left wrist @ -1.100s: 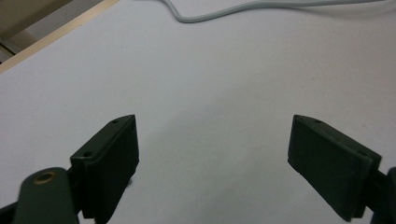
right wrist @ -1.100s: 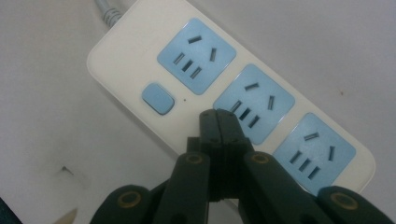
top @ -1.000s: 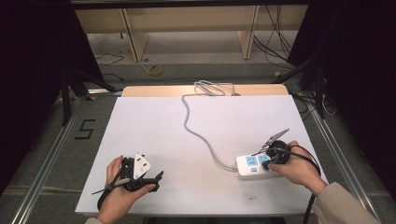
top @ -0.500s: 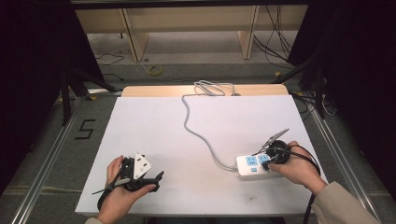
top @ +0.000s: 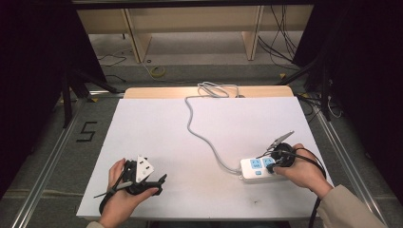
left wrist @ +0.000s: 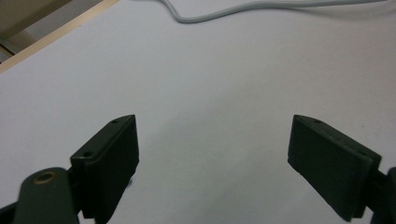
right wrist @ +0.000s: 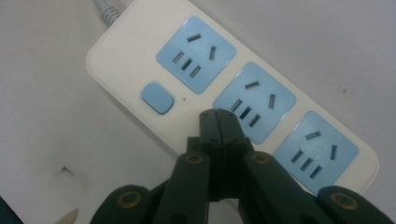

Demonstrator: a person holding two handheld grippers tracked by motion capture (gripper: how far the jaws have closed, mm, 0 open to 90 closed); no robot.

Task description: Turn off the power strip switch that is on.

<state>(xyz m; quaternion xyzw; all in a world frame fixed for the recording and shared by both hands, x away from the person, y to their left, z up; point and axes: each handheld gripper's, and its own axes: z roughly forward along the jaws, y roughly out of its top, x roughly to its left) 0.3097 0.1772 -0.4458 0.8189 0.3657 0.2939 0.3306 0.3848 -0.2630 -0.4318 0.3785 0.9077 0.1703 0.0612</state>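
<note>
Right gripper view shows my right gripper (right wrist: 217, 116) with its fingers pressed together, holding nothing, their tips over the white plastic power strip with three blue sockets (right wrist: 140, 56), at the middle socket's edge, the blue button just to their left. My left gripper (left wrist: 212, 154) gapes wide, empty, above the white table (left wrist: 210, 70).

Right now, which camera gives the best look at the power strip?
The right gripper view: the power strip is close up, showing three blue sockets and its switch. The high view shows it small beside the right hand. The left gripper view catches just its cord.
</note>
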